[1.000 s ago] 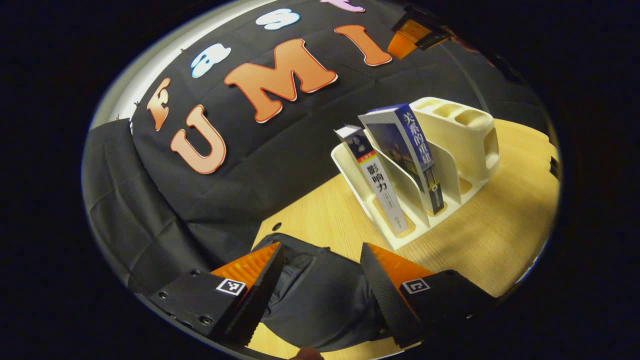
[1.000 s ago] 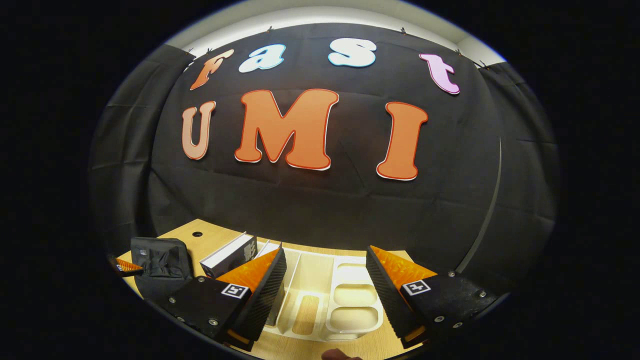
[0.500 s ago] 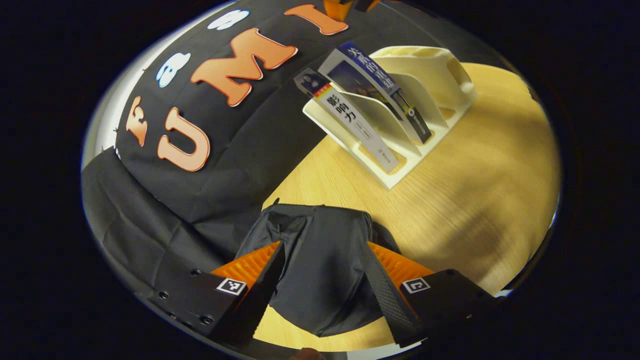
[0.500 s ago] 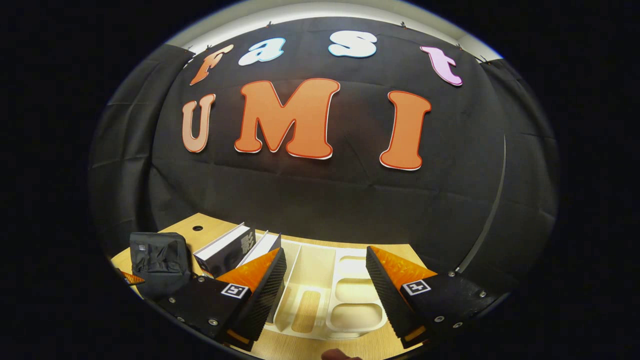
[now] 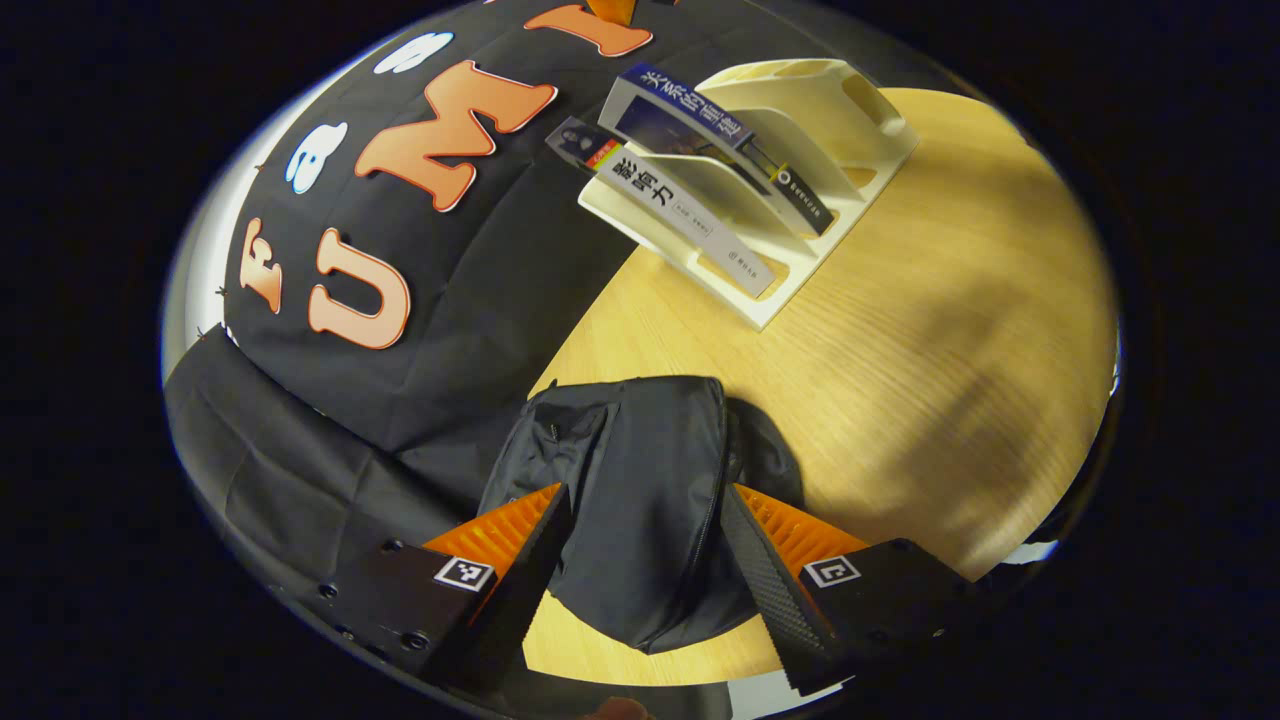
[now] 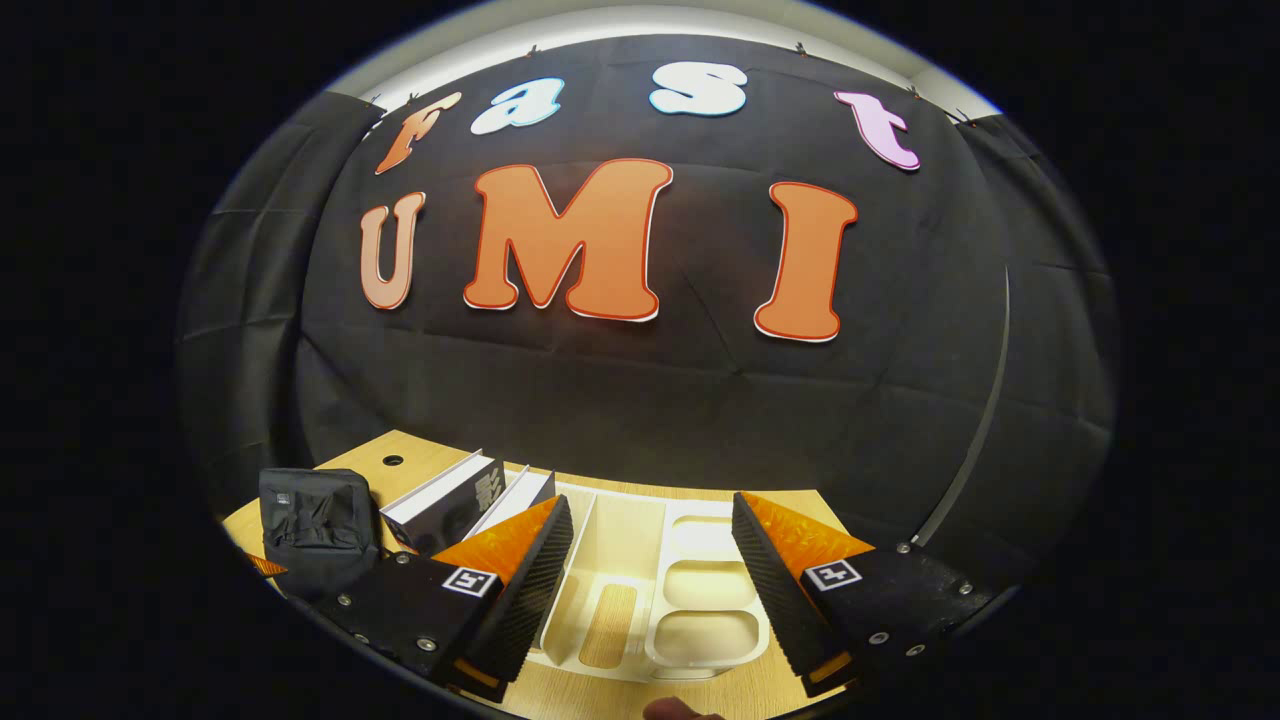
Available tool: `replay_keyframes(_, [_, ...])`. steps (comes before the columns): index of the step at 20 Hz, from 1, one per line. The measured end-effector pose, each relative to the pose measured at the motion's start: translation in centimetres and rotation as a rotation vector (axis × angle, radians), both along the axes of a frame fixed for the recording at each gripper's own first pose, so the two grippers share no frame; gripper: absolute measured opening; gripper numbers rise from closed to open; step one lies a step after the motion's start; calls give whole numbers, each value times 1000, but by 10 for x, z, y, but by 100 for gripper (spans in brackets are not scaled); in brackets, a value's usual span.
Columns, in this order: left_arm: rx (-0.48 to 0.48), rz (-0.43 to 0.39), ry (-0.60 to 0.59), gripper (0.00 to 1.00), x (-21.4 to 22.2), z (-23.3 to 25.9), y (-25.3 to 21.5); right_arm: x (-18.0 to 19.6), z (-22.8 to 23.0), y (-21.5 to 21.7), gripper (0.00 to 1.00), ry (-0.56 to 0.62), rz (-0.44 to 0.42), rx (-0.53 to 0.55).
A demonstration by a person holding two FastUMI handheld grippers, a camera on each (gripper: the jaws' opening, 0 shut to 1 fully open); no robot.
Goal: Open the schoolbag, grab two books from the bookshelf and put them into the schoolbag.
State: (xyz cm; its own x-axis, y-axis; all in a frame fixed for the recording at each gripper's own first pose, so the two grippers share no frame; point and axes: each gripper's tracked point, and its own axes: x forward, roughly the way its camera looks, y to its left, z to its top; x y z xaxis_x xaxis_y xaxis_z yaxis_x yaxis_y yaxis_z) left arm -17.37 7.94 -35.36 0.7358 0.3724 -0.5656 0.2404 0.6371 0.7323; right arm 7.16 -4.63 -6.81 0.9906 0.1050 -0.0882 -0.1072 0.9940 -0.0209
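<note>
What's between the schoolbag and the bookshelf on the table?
Nothing: in the left gripper view only bare wooden table lies between the schoolbag and the bookshelf.

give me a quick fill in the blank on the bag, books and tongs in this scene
1. The number of books standing in the white bookshelf is ____.
2. The black schoolbag rests on the wooden ____.
3. Both tongs, left and right, have their jaws ____.
4. In the right gripper view, the right tongs hover above the ____.

Missing words: two; table; open; bookshelf
</note>
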Motion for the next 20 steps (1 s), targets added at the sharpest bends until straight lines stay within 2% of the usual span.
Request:
replay_keyframes(5, [67, -35, 39, 96, -1, -8, 3, 0, 4, -3, 95, -7, 9, -1])
replay_keyframes(7, [79, -22, 46, 95, -7, -8, 9, 0, 7, -7, 95, -19, 10, -4])
replay_keyframes(10, [155, 13, 46, 96, -3, -2, 33, 2, 3, -10, 95, -10, 8, 3])
replay_keyframes(13, [145, 31, 69, 94, 9, -10, 45, 3, 5, -10, 96, -3, 14, 12])
replay_keyframes(14, [134, 30, 74, 90, 13, -10, 47, 3, 6, -9, 95, -3, 19, 12])
replay_keyframes(17, [82, 22, 126, 68, 20, -21, 52, 3, 13, -7, 95, -20, 26, -1])
replay_keyframes(18, [74, 24, 142, 70, 20, -22, 56, 2, 14, -6, 95, -19, 33, -4])
replay_keyframes(20, [58, -1, 163, 43, 25, -21, 55, 2, 15, -2, 95, -15, 41, -14])
